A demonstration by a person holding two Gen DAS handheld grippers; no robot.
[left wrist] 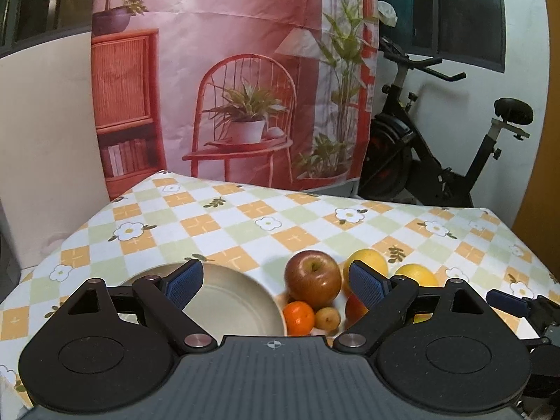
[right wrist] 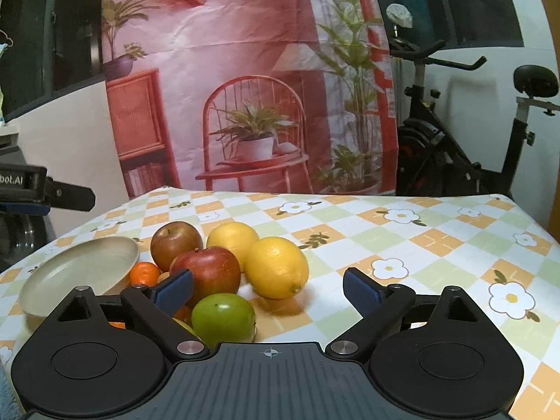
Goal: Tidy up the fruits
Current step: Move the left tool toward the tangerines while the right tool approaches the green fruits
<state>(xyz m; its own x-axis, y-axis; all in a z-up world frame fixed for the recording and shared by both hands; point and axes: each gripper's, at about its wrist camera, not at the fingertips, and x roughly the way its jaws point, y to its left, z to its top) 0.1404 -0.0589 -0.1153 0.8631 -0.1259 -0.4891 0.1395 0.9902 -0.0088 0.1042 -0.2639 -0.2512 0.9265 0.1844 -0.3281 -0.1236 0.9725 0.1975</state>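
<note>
A beige plate (left wrist: 231,301) lies on the checked tablecloth, left of a cluster of fruit. My left gripper (left wrist: 276,281) is open over the plate's right rim, and a brownish-red apple (left wrist: 312,278) stands between its fingers, untouched. Below the apple are a tangerine (left wrist: 298,317) and a small yellow fruit (left wrist: 327,317). Two lemons (left wrist: 367,262) lie behind. My right gripper (right wrist: 269,288) is open, low over the table, and the near lemon (right wrist: 276,267) sits ahead between its fingers without contact. A green apple (right wrist: 224,318) and a red apple (right wrist: 206,271) lie by its left finger (right wrist: 175,290).
A printed backdrop (right wrist: 245,87) hangs behind the table's far edge. An exercise bike (right wrist: 455,147) stands at the back right. Bare tablecloth (right wrist: 437,252) stretches to the right of the fruit. The left gripper's body (right wrist: 35,189) shows at the left edge of the right wrist view.
</note>
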